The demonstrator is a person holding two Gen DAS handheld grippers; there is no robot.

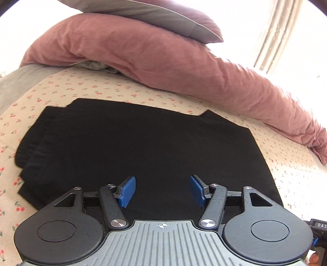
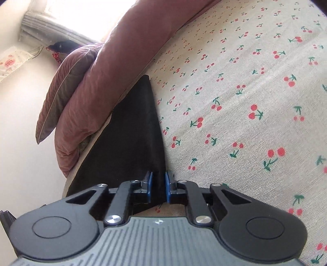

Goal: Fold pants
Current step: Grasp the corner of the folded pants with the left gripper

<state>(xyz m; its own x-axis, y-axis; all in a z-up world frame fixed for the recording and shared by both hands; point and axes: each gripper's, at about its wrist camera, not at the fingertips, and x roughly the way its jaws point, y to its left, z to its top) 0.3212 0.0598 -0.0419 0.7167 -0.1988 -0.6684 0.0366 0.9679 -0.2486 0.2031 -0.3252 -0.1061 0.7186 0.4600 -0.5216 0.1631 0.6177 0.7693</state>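
The black pants (image 1: pixel 143 147) lie folded flat on the cherry-print bed sheet (image 1: pixel 61 90), with ribbed cuffs at the left. My left gripper (image 1: pixel 162 190) is open and empty, hovering over the near edge of the pants, its blue pads (image 1: pixel 127 191) spread wide. In the right wrist view, my right gripper (image 2: pixel 158 186) is shut on an edge of the pants (image 2: pixel 130 139), the black cloth pinched between its blue pads (image 2: pixel 168 188) and stretching away toward the pillows.
A pink pillow (image 1: pixel 163 61) and a grey pillow (image 1: pixel 163 18) lie behind the pants. They show as pink pillow (image 2: pixel 98 92) at the left in the right wrist view. A bright curtained window (image 1: pixel 276 34) is at the back. The sheet (image 2: pixel 245 102) extends right.
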